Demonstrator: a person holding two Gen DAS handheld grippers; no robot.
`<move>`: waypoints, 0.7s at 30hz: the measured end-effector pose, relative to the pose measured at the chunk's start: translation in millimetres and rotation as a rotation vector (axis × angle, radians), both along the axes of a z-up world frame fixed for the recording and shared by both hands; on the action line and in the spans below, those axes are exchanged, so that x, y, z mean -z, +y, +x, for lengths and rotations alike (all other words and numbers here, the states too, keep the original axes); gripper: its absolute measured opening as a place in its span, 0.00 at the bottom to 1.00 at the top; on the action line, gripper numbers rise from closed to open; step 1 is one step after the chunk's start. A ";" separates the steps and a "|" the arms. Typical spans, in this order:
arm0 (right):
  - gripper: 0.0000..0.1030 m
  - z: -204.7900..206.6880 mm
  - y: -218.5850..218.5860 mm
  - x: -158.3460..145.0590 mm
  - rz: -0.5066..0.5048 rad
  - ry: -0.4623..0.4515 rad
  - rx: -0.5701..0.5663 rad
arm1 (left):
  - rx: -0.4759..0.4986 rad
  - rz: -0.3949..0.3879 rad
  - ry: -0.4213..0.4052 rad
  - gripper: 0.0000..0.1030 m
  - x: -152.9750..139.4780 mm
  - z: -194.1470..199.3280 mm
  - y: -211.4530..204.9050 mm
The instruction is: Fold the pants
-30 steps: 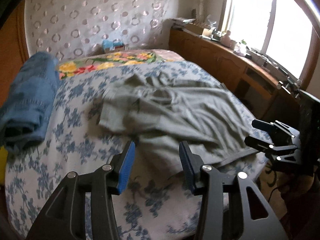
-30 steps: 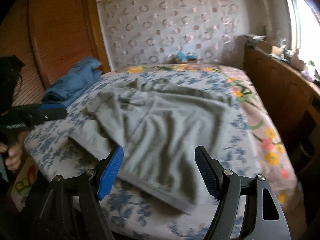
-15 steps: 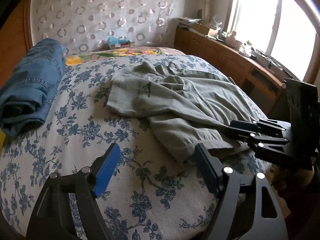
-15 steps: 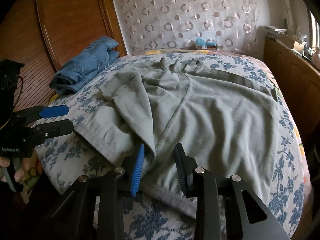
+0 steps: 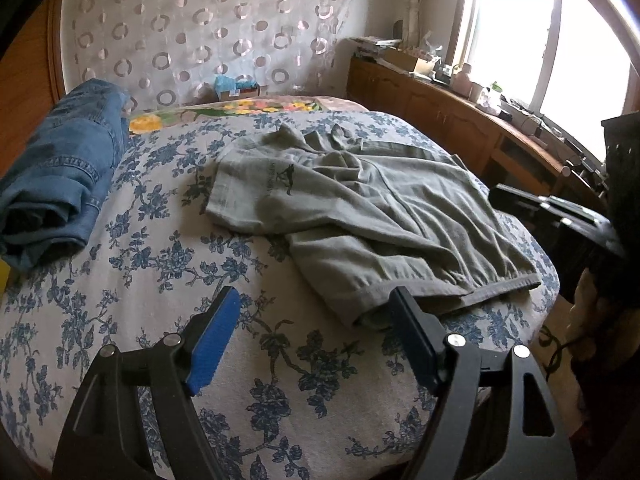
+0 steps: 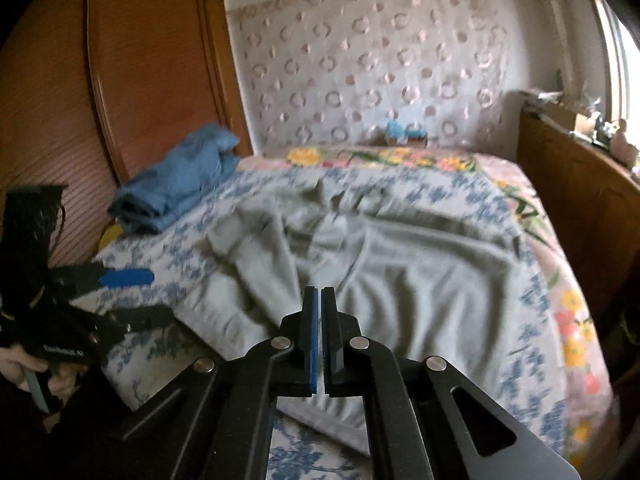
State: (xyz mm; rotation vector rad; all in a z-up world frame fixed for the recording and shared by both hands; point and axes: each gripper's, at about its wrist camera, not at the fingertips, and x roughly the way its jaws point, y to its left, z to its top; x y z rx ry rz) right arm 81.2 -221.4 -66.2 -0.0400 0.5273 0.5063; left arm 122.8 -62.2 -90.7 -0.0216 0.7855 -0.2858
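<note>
The left gripper (image 5: 312, 332) is seen with its blue-padded black jaws spread wide, nothing between them; the right finger tip sits just beside the near hem of the crumpled grey-green cotton pants (image 5: 384, 216), contact not confirmed. The right gripper (image 6: 320, 300) is seen with jaws pressed together; a pinched fold of the pants (image 6: 420, 280) is possibly between the pads, but the blur and the angle leave that unsettled. In the left wrist view the right gripper (image 5: 540, 208) is seen at the pants' right edge. In the right wrist view the left gripper (image 6: 124, 292) is shown at the left, held by a hand (image 6: 36, 376).

The pants are spread in wrinkles across the middle of the bed, a dark printed logo on one flat panel and a ribbed hem band toward the near edge. The bed is covered by a white sheet printed with blue flowers (image 5: 160, 264), soft and slightly rumpled; a brighter yellow-and-red floral cover (image 5: 240, 108) is seen at the far end. A folded pair of blue denim jeans (image 5: 60, 172) is laid at the bed's left side, well apart from the pants. A small blue box (image 5: 236, 86) is set at the head.

The back wall is hung with a pale curtain patterned in rings (image 5: 208, 28). A brown wooden wardrobe (image 6: 140, 72) is seen to the left, a cluttered wooden sideboard (image 5: 440, 108) under a bright window (image 5: 540, 28) to the right.
</note>
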 end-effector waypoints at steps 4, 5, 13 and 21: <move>0.01 -2.0 -6.8 1.0 0.004 0.011 -0.012 | -0.005 0.002 -0.001 0.75 0.4 0.7 -0.2; 0.01 -2.8 -6.2 3.0 0.002 0.016 -0.019 | -0.008 0.004 0.001 0.75 1.5 0.9 -0.2; 0.33 8.9 17.0 20.1 -0.057 0.067 -0.088 | -0.031 0.077 0.058 0.75 17.2 9.0 -3.5; 0.33 22.6 38.4 35.8 -0.146 0.096 -0.120 | -0.031 0.088 0.089 0.75 28.0 10.8 -5.4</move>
